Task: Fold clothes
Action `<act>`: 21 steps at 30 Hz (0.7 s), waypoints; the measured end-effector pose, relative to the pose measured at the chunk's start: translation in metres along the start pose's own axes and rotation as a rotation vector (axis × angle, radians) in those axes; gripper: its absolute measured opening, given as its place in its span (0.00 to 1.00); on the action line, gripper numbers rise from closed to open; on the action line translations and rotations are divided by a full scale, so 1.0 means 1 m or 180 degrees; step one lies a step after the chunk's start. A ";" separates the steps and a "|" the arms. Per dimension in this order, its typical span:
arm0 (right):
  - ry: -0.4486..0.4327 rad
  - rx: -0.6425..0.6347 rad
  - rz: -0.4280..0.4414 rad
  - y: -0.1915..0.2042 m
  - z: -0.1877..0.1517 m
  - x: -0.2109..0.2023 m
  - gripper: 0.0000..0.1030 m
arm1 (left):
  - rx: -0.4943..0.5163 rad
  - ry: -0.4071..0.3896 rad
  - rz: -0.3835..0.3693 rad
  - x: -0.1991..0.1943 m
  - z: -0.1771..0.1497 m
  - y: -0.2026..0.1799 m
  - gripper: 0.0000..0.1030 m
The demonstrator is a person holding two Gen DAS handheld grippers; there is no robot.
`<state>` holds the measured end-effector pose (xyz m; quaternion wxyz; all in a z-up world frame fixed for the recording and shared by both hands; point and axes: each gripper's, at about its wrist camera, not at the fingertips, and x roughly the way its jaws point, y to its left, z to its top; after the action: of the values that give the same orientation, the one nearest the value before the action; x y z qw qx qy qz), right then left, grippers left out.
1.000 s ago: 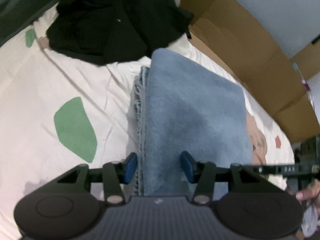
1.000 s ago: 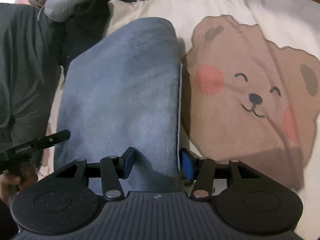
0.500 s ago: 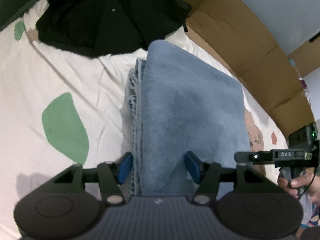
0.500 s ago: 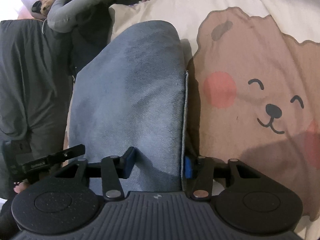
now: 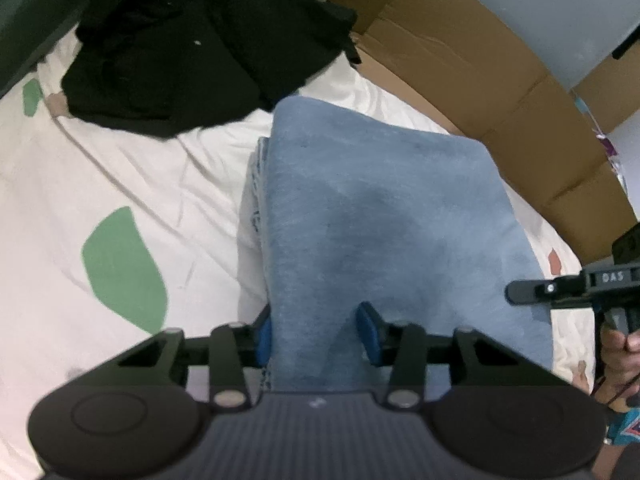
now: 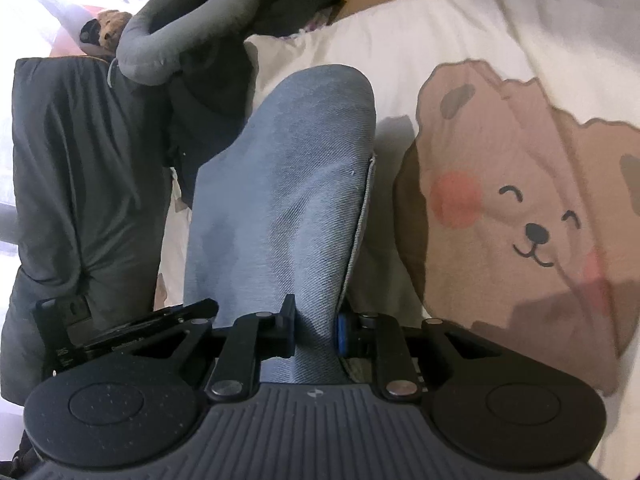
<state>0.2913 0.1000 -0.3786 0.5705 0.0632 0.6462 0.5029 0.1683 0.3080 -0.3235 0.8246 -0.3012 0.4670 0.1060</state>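
A folded pair of blue jeans point(image 5: 380, 208) lies on a white printed bedsheet point(image 5: 80, 160). My left gripper point(image 5: 316, 332) is at the near end of the jeans. Its jaws stand apart around a strip of denim along the left edge, and both pads touch the cloth. My right gripper point(image 6: 316, 328) is shut on the near edge of the jeans point(image 6: 288, 184), and the cloth bunches and rises between its fingers. Each gripper shows at the edge of the other view: the right gripper point(image 5: 560, 288) in a hand point(image 5: 624, 348), and the left gripper point(image 6: 120, 336).
A heap of black clothes point(image 5: 192, 48) lies beyond the jeans. Cardboard point(image 5: 480, 76) lines the bed's far side. In the right wrist view a dark grey garment point(image 6: 80, 184) and a grey stuffed roll point(image 6: 184, 44) lie to the left, and a bear print point(image 6: 520, 216) covers the sheet on the right.
The right gripper's jaws have closed from wide apart onto the jeans' edge, gathering the cloth. The left jaws have narrowed a little around the denim.
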 end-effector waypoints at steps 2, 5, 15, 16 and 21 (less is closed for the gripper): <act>0.0002 -0.0010 -0.0050 -0.001 -0.001 -0.009 0.17 | 0.0028 0.0014 -0.0030 0.003 0.000 -0.006 0.44; 0.0006 0.0016 -0.0128 -0.007 -0.005 -0.025 0.17 | 0.0066 0.0053 -0.0123 0.009 -0.002 -0.018 0.44; -0.0108 0.0127 -0.0316 -0.041 -0.019 -0.088 0.18 | 0.0165 0.0188 -0.0392 0.036 -0.006 -0.064 0.44; -0.0123 0.0126 -0.0332 -0.045 -0.019 -0.094 0.18 | 0.0169 0.0201 -0.0415 0.039 -0.006 -0.069 0.44; -0.0231 0.0135 -0.0361 -0.063 -0.022 -0.117 0.18 | 0.0190 0.0266 -0.0528 0.053 -0.007 -0.091 0.44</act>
<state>0.3449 -0.0202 -0.3488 0.6197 0.0567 0.6381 0.4534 0.2335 0.2256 -0.3345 0.8189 -0.3183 0.4774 0.0107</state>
